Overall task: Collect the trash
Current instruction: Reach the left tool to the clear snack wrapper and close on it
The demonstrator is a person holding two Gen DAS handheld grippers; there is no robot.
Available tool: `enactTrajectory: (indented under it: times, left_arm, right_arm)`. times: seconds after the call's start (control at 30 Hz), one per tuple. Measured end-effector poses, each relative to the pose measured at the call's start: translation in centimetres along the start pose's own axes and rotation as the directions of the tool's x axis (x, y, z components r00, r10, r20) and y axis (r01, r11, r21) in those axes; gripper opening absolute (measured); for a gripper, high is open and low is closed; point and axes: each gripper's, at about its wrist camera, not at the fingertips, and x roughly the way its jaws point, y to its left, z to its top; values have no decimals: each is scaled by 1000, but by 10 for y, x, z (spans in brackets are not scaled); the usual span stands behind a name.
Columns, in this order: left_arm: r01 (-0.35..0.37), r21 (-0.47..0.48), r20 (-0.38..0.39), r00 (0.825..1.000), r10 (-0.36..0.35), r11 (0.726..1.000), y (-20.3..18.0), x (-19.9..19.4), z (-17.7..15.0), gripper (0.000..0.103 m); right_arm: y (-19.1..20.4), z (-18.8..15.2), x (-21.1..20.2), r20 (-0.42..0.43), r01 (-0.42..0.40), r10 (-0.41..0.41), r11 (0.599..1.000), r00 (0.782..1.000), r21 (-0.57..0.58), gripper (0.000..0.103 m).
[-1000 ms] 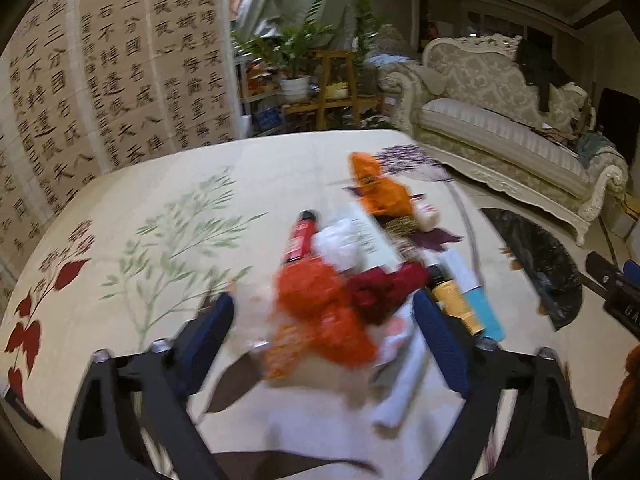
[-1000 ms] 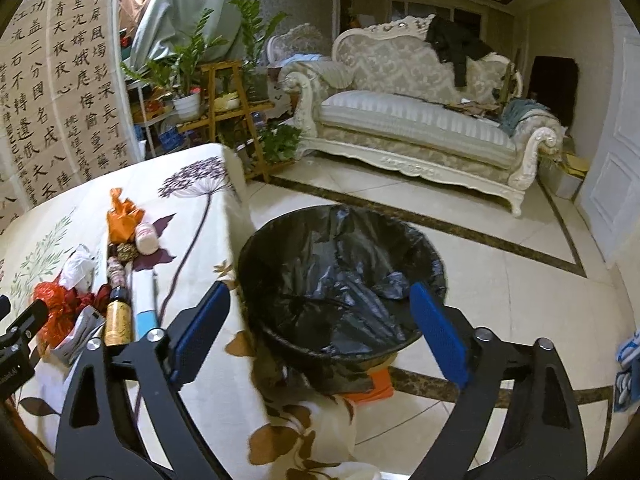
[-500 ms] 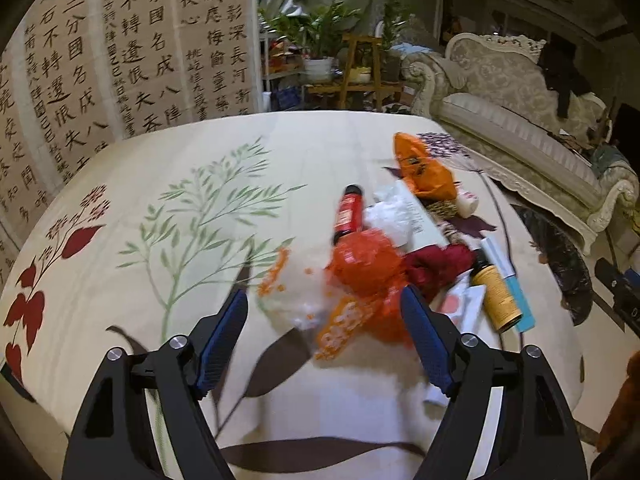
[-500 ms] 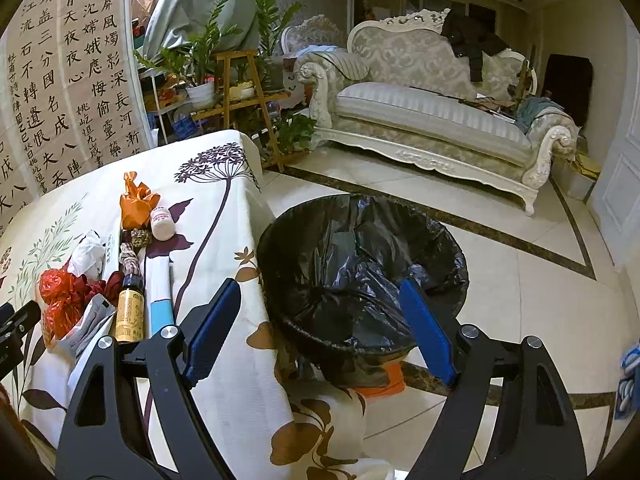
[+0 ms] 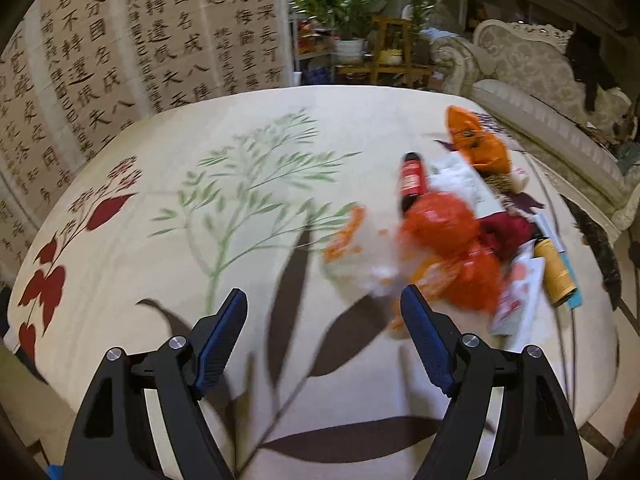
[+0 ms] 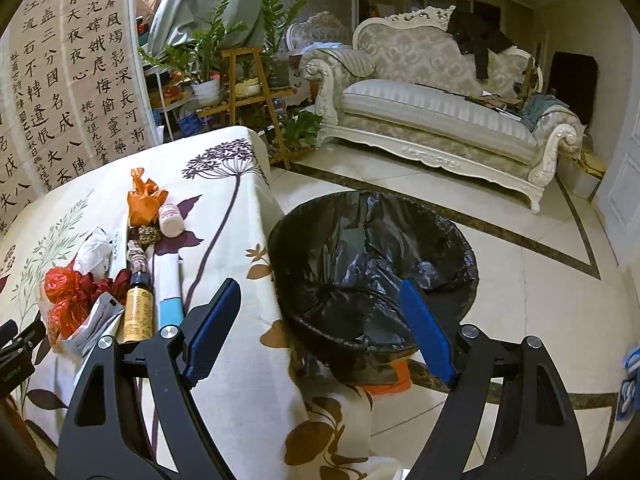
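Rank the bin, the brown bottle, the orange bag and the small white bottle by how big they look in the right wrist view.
1. bin
2. brown bottle and orange bag: look alike, unranked
3. small white bottle

The bottle lies nearer the camera.

The left gripper [image 5: 322, 312] is held wide open and empty over the floral tablecloth [image 5: 248, 128], with the blurred red-orange wrappers [image 5: 452, 240] (beside a red bottle [image 5: 412, 178]) lying just right of it.

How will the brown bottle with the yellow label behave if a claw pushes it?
The brown bottle lies on its side on the tablecloth, so it would probably roll sideways. It looks rigid, not floppy. Its smooth round body may slip between flat pads.
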Motion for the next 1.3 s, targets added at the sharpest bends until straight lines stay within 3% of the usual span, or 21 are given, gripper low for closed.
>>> enactTrajectory:
  times: [0.1,0.3,0.43,0.6,0.87,1.13,1.3]
  left_arm:
    - [2,-11,6,1000,-2,1000,4,-3,-1,77]
    - [33,65,26,999,-34,997,-20,-5,-5,79]
    - [4,96,-2,1000,-4,995,-30,8,-2,81]
    - [-6,34,-51,999,8,999,-14,18,3,81]
    - [-77,-49,-63,995,74,996,26,16,0,81]
    - [34,-28,-49,998,-35,999,12,3,2,83]
    - [26,-36,-50,998,-28,999,7,12,8,83]
  right_arm:
    - [3,-1,1,-4,-4,4,1000,1000,-3,80]
    - [4,-2,0,-1,-1,1,1000,1000,-5,80]
    - [1,-3,-3,6,6,-6,1000,1000,3,80]
    - [-1,-5,-5,2,5,-5,1000,1000,13,80]
    - [5,-5,-2,-9,-16,16,1000,1000,1,80]
    - [15,-3,-2,-17,-23,23,1000,1000,-16,80]
    - [15,-2,-1,-21,-19,19,1000,1000,-17,80]
